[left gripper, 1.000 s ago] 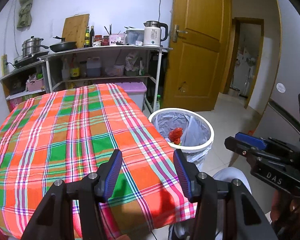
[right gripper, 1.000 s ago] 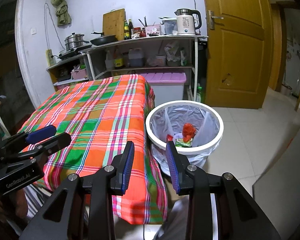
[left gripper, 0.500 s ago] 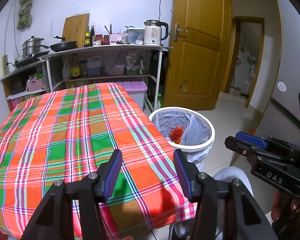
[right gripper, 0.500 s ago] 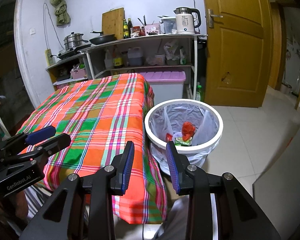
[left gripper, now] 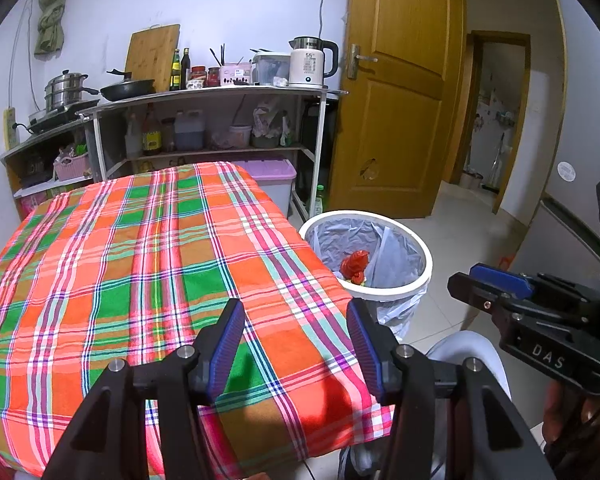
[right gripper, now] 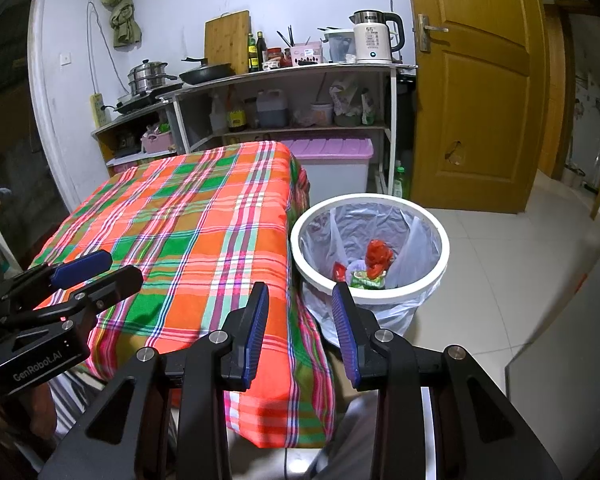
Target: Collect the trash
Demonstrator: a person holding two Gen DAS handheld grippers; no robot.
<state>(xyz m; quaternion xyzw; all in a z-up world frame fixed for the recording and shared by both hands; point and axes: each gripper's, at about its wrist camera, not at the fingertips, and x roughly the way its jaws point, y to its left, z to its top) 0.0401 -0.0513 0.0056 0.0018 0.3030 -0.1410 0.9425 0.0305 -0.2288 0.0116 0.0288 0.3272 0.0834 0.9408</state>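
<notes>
Both tongs stand with their blue ribbed pads apart and nothing between them. Left tongs (left gripper: 296, 334): wide gap, held over the near edge of the desk. Right tongs (right gripper: 300, 320): narrower gap, held off the desk's near right corner, aimed toward the bin.

Items, largest to smallest:

1. Rectangular desk covered by an orange, green and pink plaid cloth (left gripper: 148, 264) — its top carries no objects. The cloth hangs over the near edge and the right side.
2. Yellow-brown wooden door (right gripper: 476, 92), closed, on the far wall right of the shelving.
3. Grey two-level shelf unit (left gripper: 220, 120) behind the desk, holding a black frying pan, steel pots, bottles, a bamboo cutting board and a white electric kettle (left gripper: 310, 64).
4. Lilac-lidded plastic storage box (right gripper: 332, 160) on the floor beneath the shelf unit.
5. Round white plastic waste bin lined with a translucent grey bag (right gripper: 420, 282), on the tiled floor just beside the desk's right side.
6. Collected trash — a crumpled red wrapper (right gripper: 378, 254) and a green-and-white packet (right gripper: 366, 280) — lying inside the bin on the liner's bottom.
</notes>
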